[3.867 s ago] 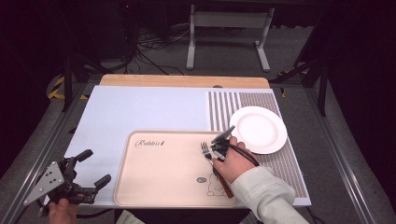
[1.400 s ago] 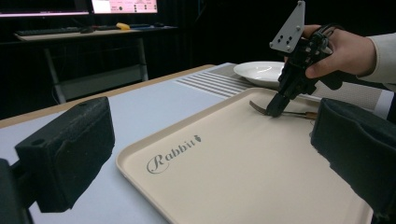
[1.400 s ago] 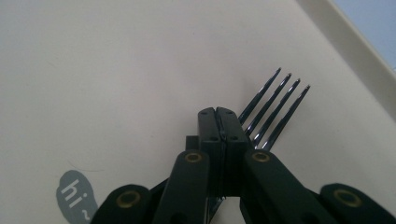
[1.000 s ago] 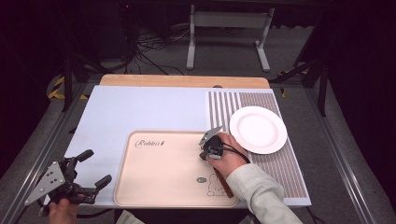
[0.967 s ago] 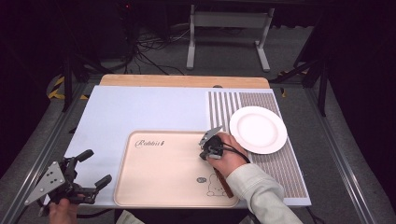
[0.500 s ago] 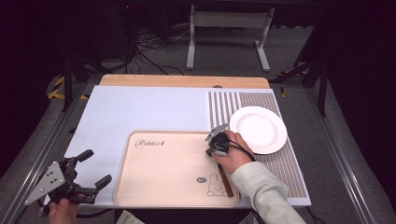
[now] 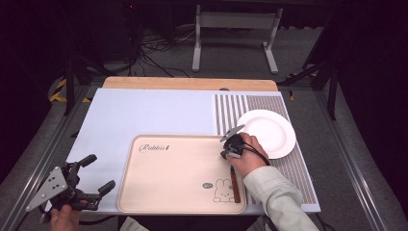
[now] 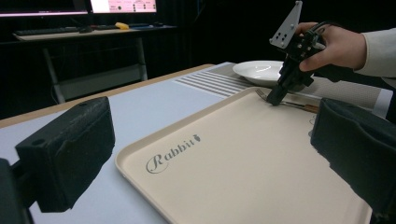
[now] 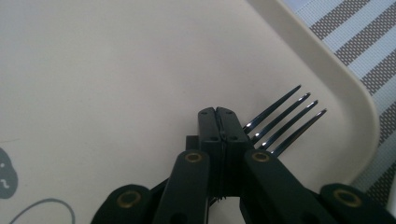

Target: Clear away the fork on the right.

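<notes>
Right gripper pinches the fork near its neck, jaws shut tight. Thin, stiff, slippery steel, likely to pivot. Left gripper hangs wide, empty.

Both grippers are black. The left gripper carries a grey three-cornered plate with holes and blocky foam-like pads. The right gripper shows brass rivets, a black cable; pale grey-green sleeve.

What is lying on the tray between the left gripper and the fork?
Nothing. In the left gripper view, the tray is bare from the left gripper up to the fork, apart from its printed word. The right gripper is at the fork.
</notes>
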`<state>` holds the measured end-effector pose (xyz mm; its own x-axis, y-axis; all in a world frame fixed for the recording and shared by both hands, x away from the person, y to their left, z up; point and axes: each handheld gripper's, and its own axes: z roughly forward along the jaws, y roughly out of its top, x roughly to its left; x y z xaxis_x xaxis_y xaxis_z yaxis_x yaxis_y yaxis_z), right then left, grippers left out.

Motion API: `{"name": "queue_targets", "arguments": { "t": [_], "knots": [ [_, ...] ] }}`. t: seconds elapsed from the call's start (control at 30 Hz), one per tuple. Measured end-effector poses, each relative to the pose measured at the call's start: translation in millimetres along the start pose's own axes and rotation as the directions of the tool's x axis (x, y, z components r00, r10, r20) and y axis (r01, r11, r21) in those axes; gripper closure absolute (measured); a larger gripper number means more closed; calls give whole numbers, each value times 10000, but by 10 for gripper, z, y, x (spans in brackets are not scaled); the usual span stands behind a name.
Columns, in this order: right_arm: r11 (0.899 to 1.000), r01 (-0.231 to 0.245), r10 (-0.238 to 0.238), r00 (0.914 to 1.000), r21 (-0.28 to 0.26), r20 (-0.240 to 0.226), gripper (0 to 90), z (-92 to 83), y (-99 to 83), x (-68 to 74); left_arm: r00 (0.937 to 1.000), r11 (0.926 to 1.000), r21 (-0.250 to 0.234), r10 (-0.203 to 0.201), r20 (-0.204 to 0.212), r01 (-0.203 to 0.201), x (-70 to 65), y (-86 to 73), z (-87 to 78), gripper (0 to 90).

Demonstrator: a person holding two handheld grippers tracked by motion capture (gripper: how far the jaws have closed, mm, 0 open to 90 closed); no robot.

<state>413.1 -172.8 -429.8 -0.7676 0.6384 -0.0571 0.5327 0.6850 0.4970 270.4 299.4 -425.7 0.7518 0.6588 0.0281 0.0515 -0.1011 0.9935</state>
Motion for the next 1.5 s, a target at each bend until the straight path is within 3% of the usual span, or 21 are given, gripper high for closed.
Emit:
{"name": "queue_targets", "arguments": {
  "t": [0.5,0.6,0.73,0.9,1.03,1.1,1.33,1.43,1.5],
  "knots": [
    [9991,-419,418,9990,30,184,900,-46,-79,-75,10000,10000,38,-36,12,36,-2,-3,5,6],
    [9984,-486,488,9988,-297,63,900,-62,-80,-75,10000,10000,42,-29,14,29,-2,-2,6,6],
    [9963,-492,494,9988,-708,12,835,-129,-58,-64,10000,10000,36,-53,12,53,-1,-4,5,6],
    [9887,-325,339,9994,-1465,66,619,-290,-33,-43,10000,10000,49,-39,23,39,-2,-3,3,6],
    [9659,-432,408,9991,-2552,-146,367,-428,-49,-40,10000,10000,10,-23,-6,23,-3,-4,4,6],
    [9519,-459,409,9989,-3030,-229,300,-491,-72,-43,10000,10000,46,-42,10,42,-3,-2,3,6],
    [9118,94,-52,9999,-4104,113,210,-741,-227,-54,10000,10000,43,-42,0,42,-6,-3,9,6],
    [8882,245,-129,9995,-4587,284,194,-857,-334,-59,10000,10000,23,-48,-29,48,-11,-6,9,6],
    [8673,215,-84,9996,-4972,286,191,-934,-425,-70,10000,10000,43,-50,-18,50,-7,-5,9,6]
  ]
}}
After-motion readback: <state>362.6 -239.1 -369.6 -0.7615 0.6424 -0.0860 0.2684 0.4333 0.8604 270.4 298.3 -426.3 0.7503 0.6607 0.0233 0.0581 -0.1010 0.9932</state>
